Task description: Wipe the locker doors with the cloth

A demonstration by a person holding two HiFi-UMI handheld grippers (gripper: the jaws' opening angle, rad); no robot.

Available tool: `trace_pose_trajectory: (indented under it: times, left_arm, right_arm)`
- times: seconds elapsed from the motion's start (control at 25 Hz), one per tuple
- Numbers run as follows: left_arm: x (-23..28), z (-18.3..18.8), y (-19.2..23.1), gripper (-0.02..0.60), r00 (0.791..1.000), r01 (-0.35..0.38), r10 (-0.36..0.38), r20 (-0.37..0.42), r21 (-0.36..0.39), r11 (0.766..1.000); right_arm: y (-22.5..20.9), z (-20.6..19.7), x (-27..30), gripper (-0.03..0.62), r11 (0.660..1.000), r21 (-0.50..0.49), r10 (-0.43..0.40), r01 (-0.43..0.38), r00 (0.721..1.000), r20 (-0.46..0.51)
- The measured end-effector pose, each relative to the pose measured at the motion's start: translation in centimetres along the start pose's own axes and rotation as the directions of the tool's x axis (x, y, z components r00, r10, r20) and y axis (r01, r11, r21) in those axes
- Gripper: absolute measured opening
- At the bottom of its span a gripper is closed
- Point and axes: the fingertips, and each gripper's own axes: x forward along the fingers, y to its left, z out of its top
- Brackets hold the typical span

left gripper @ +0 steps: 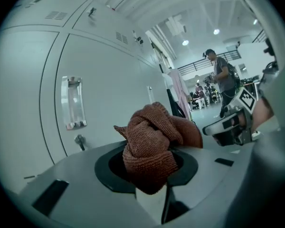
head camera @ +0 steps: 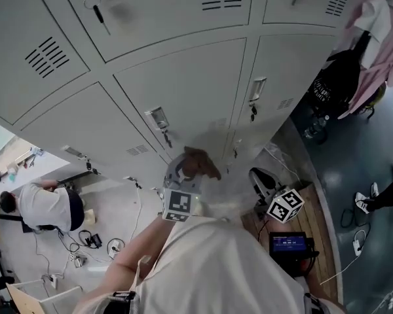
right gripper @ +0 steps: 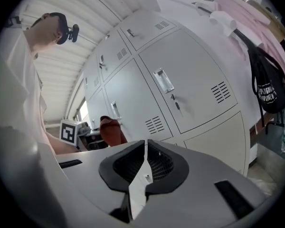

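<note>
The left gripper is clamping its jaws on a bunched brown cloth. The cloth is looking soft, light and floppy, so gripping its wadded middle is probably leaving a loose pad for wiping. The right gripper is hanging empty, jaws together. Beyond, the cloth is hovering near the grey locker doors; contact is unclear.

I see a brown cloth, rough and fuzzy, pale grey metal locker doors, smooth and dull, a shiny metal handle
</note>
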Motion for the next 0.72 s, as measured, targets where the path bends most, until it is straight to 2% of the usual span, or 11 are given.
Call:
trace_pose_trajectory:
  times: [0.16,0.28,0.72]
  left_arm:
    - [-1.1,-2.3,-1.0,0.112,0.999,0.035,-0.037,-0.039,-0.052,0.998]
    - [-1.0,-3.1,-1.2,0.112,0.997,0.053,-0.056,-0.050,-0.057,0.997]
    - [0.1,-2.1,-1.4,0.112,0.995,0.093,-0.094,-0.029,-0.043,0.995]
  right_arm:
    - [0.7,-0.2,0.4,0.029,1.000,-0.013,0.009,-0.009,1.000,-0.017]
    - [0.9,-0.4,0.8,0.029,1.000,-0.011,0.008,-0.009,1.000,-0.018]
    - [1.4,-0.2,1.7,0.029,1.000,-0.003,0.011,-0.011,1.000,0.002]
